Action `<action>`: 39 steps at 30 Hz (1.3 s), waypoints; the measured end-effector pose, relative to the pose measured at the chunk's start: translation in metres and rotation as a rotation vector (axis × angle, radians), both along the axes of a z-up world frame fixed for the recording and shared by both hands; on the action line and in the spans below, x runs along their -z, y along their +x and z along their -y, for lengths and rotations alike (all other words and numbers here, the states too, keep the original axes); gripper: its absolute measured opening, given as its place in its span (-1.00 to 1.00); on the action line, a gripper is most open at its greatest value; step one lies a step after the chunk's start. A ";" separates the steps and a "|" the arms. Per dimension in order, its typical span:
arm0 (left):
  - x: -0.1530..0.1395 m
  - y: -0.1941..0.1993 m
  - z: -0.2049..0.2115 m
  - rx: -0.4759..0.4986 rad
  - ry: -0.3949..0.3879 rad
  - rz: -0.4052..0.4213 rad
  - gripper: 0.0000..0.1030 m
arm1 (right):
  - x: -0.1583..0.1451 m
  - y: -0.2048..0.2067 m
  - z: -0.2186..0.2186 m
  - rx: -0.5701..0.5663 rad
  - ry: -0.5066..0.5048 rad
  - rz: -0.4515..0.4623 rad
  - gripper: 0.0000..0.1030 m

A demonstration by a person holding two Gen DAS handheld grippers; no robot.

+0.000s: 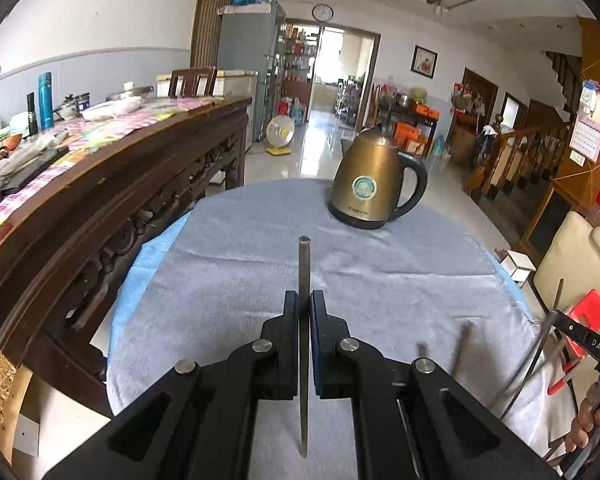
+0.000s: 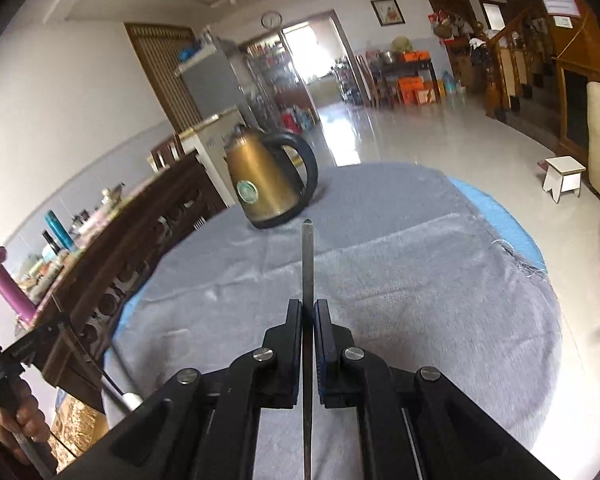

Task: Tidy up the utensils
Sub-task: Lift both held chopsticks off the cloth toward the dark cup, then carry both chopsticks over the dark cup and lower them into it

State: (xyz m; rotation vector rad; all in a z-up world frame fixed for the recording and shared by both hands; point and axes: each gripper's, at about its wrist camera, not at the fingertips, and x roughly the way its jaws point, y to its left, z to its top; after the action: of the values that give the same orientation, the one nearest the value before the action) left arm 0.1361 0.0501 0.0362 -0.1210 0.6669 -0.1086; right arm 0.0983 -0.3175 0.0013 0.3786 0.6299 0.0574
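In the left wrist view my left gripper point(image 1: 304, 300) is shut on a thin dark metal chopstick point(image 1: 304, 268), whose tip points forward over the grey cloth towards the kettle. In the right wrist view my right gripper point(image 2: 309, 308) is shut on a second metal chopstick point(image 2: 308, 260), held the same way. Both grippers hang above the round table. The right gripper point(image 1: 556, 320) and its hand show at the right edge of the left view. The left gripper point(image 2: 20, 348) shows at the left edge of the right view. Two blurred thin rods point(image 1: 462, 344) lie near the right of the cloth.
A bronze electric kettle point(image 1: 376, 184) stands at the far side of the cloth-covered round table point(image 1: 220, 280). A dark carved sideboard point(image 1: 120, 184), loaded with bottles and papers, runs along the left. A red stool point(image 1: 584, 312) and a cream chair point(image 1: 568, 260) stand at the right.
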 end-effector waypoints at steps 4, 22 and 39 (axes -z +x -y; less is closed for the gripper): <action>-0.009 -0.022 0.010 0.004 0.018 0.033 -0.90 | -0.007 -0.022 -0.005 0.003 -0.010 0.029 -0.87; -0.021 -0.069 0.032 -0.026 0.066 0.088 -0.90 | -0.036 -0.070 -0.036 -0.012 -0.042 0.133 -0.87; -0.039 -0.105 0.033 -0.013 0.084 0.146 -0.90 | -0.057 -0.098 -0.065 -0.032 -0.062 0.175 -0.87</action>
State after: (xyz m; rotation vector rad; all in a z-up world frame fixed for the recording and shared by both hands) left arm 0.0310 0.0173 0.0751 -0.0360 0.5244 -0.0761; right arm 0.0000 -0.2521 0.0587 0.2999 0.4637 0.0999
